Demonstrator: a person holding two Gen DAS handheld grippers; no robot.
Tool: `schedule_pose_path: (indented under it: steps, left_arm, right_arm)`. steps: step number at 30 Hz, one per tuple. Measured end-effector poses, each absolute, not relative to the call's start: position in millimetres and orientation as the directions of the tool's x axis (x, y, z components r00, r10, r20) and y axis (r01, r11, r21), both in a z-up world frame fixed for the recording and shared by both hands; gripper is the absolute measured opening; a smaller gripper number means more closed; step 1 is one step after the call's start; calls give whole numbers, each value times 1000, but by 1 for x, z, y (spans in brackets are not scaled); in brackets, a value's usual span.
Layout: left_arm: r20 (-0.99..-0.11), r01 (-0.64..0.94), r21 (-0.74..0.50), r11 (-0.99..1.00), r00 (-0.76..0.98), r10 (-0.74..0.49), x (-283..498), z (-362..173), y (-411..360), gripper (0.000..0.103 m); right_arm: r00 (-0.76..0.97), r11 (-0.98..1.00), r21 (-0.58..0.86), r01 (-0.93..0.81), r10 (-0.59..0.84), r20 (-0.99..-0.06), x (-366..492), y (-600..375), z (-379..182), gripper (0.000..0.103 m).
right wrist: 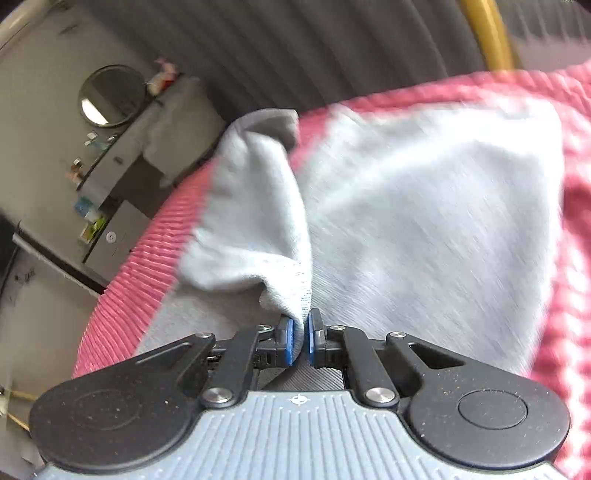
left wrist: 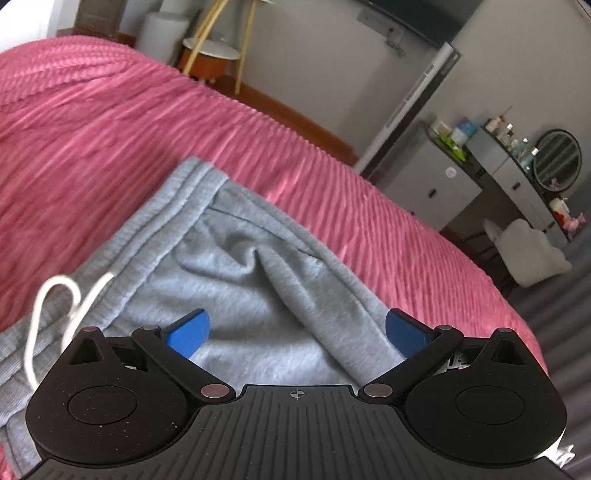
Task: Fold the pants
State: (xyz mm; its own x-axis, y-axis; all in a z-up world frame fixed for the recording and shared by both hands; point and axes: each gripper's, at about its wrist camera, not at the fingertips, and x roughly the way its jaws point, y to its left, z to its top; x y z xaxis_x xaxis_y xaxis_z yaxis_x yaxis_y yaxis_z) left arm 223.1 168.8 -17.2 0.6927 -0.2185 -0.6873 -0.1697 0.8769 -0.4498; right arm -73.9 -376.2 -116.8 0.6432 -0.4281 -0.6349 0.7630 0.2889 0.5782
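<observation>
Pants (left wrist: 236,266) lie on bed (left wrist: 110,129), directly ahead of both grippers. Left gripper (left wrist: 295,332) spread wide, empty. Right gripper (right wrist: 300,332) pinches a thin cloth ridge (shallow bite); a quick pull could slip it, dropping the fold.

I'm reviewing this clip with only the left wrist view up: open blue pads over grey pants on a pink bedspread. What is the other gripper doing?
Observer: The right gripper is shut on a fold of the pants, pinched between its blue pads.
Operator: Is that fold flat or lifted?
Observer: Lifted. The cloth rises from the pads into a bunched ridge, while the rest of the pants lies spread on the bedspread.
Operator: Anything near that side I can't see?
Observer: A yellow pole stands beyond the bed, in front of a dark curtain.
Operator: And the drawstring?
Observer: Not in the right view; it shows only in yours.
</observation>
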Motion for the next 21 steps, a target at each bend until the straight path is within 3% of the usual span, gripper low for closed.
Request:
schedule_pose_path:
  steps: [5, 10, 12, 17, 19, 20, 21]
  left_arm:
    - [-718, -158, -503, 849, 623, -310, 266, -14, 152, 103]
    - [-794, -180, -414, 892, 551, -257, 315, -27, 124, 101]
    - [-821, -205, -410, 888, 508, -262, 333, -40, 120, 83]
    - [-863, -249, -366, 896, 451, -227, 355, -68, 116, 82]
    - [-863, -218, -326, 920, 466, -195, 358, -67, 110, 71]
    - [-869, -205, -286, 936, 467, -163, 360, -67, 107, 54]
    - [-877, -200, -257, 946, 460, -141, 361, -69, 106, 52]
  right_arm:
    - [606, 465, 405, 787, -462, -647, -54, -362, -98, 8]
    - [601, 512, 349, 785, -487, -634, -56, -361, -92, 8]
    - [592, 514, 338, 789, -488, -641, -59, -359, -96, 9]
    - [558, 547, 249, 799, -521, -646, -49, -359, -100, 19]
    - [538, 564, 190, 804, -553, -636, -43, -356, -99, 22]
    - [531, 574, 155, 804, -574, -624, -40, -354, -96, 24]
    - [528, 582, 130, 803, -593, -608, -39, -351, -93, 28]
